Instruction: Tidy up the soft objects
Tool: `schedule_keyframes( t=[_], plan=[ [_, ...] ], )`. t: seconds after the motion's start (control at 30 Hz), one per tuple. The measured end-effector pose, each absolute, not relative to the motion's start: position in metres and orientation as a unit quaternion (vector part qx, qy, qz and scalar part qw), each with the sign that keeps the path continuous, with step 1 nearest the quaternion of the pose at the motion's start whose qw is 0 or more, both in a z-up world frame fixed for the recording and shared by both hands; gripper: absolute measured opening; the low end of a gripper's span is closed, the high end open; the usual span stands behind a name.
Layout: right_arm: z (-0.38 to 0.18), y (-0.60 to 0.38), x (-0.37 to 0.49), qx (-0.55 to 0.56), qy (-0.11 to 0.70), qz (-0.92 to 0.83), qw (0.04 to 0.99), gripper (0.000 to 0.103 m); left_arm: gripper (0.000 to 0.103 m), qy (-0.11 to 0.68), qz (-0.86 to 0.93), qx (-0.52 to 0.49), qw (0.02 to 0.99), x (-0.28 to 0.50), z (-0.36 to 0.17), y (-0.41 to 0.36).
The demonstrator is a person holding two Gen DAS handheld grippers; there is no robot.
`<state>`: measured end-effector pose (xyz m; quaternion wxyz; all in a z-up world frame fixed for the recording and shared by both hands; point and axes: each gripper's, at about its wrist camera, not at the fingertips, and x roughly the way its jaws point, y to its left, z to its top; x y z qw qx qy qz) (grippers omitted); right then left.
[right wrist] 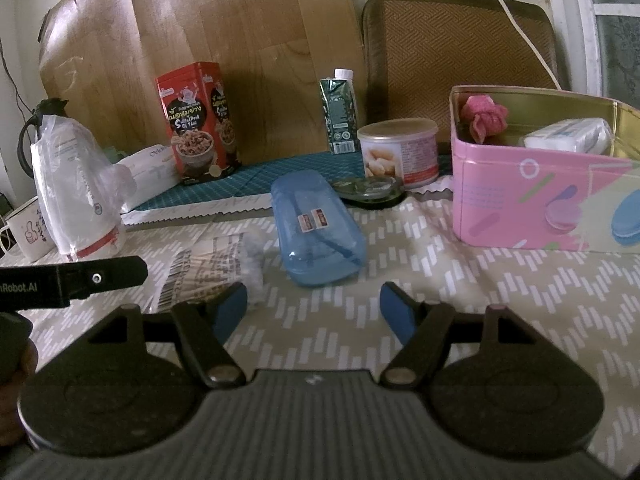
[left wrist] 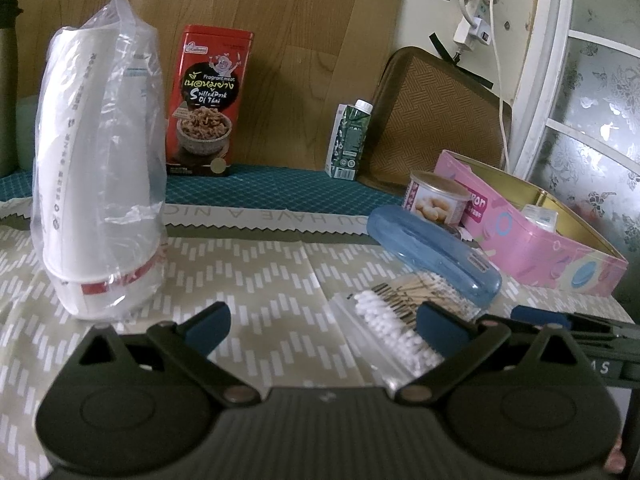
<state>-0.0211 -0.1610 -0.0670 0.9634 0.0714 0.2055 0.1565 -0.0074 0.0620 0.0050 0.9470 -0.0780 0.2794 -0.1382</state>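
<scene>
The pink tin box (right wrist: 540, 200) stands open at the right, holding a pink cloth (right wrist: 484, 116) and a white tissue pack (right wrist: 568, 136). A clear bag of cotton swabs (left wrist: 392, 332) lies on the patterned tablecloth, just inside the right finger of my left gripper (left wrist: 324, 322), which is open and not pressing on it. The same bag of cotton swabs (right wrist: 208, 268) shows left of my right gripper (right wrist: 314, 306). That gripper is open with nothing between its fingers, just short of a blue plastic case (right wrist: 316, 228).
Paper cups in a plastic bag (left wrist: 100, 184) stand at the left, a mug (right wrist: 28, 228) beside them. Along the back are a red tin (left wrist: 208, 100), a green carton (left wrist: 348, 140), a snack can (right wrist: 396, 152) and a glass dish (right wrist: 368, 192). A woven tray (right wrist: 460, 48) leans on the wall.
</scene>
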Motion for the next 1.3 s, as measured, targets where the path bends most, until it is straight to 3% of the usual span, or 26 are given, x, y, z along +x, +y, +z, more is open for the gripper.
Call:
schedule_keyframes(
  t=[1.3],
  plan=[
    [-0.0676,-0.1621,-0.0223,0.07,0.202,0.162,0.963,0.076,0.103,0.276,-0.137,-0.08,0.948,-0.0073,0.0063,0.0638]
  ],
)
